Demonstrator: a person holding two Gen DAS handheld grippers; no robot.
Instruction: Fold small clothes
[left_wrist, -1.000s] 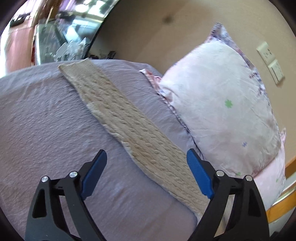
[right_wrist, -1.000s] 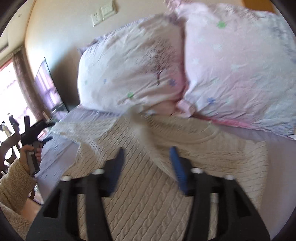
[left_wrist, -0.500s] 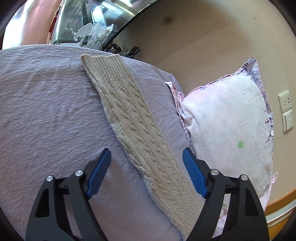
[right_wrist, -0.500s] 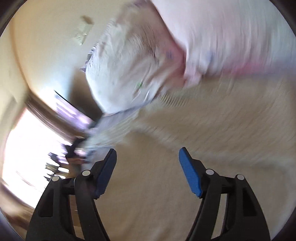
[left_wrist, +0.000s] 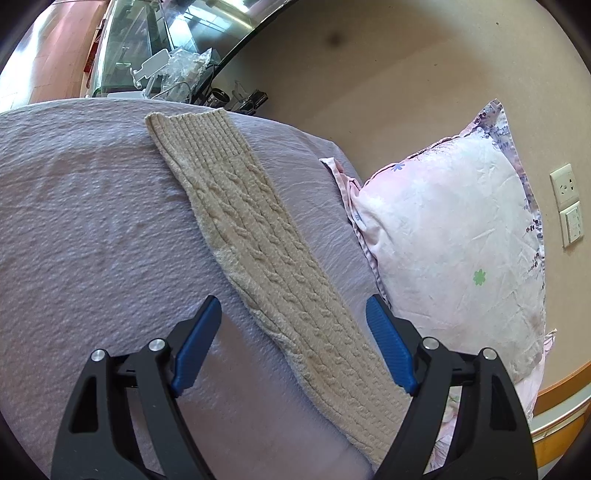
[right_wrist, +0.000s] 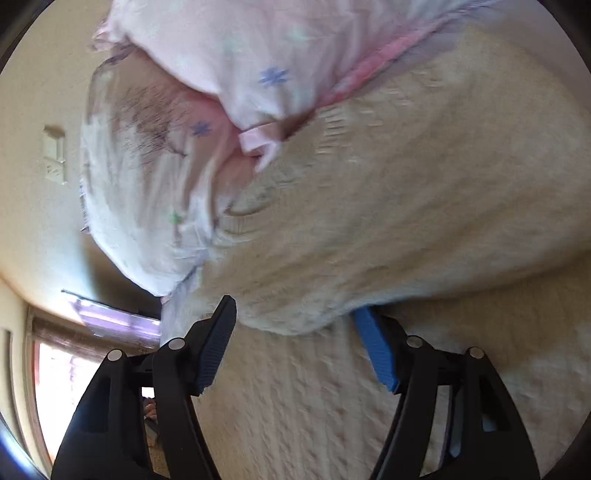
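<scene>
A cream cable-knit sweater lies on a lilac bedspread (left_wrist: 74, 240). In the left wrist view one sleeve (left_wrist: 258, 236) stretches flat from the ribbed cuff (left_wrist: 199, 129) at the far edge down toward me. My left gripper (left_wrist: 293, 328) is open and empty, hovering over the sleeve's near part. In the right wrist view, tilted and blurred, the sweater body (right_wrist: 406, 203) fills the frame; a folded-over flap of it bulges between the fingers. My right gripper (right_wrist: 295, 332) is open, close over the knit, the flap hiding its right fingertip.
A pink floral pillow (left_wrist: 461, 240) leans on the beige wall to the right of the sleeve; two pillows (right_wrist: 166, 147) show in the right view. Wall sockets (left_wrist: 567, 203) sit above a wooden headboard edge. A cluttered glass table (left_wrist: 166, 66) stands beyond the bed.
The left gripper has drawn nearer the sleeve cuff. The right gripper opened, rolled sideways and dropped close to the sweater body.
</scene>
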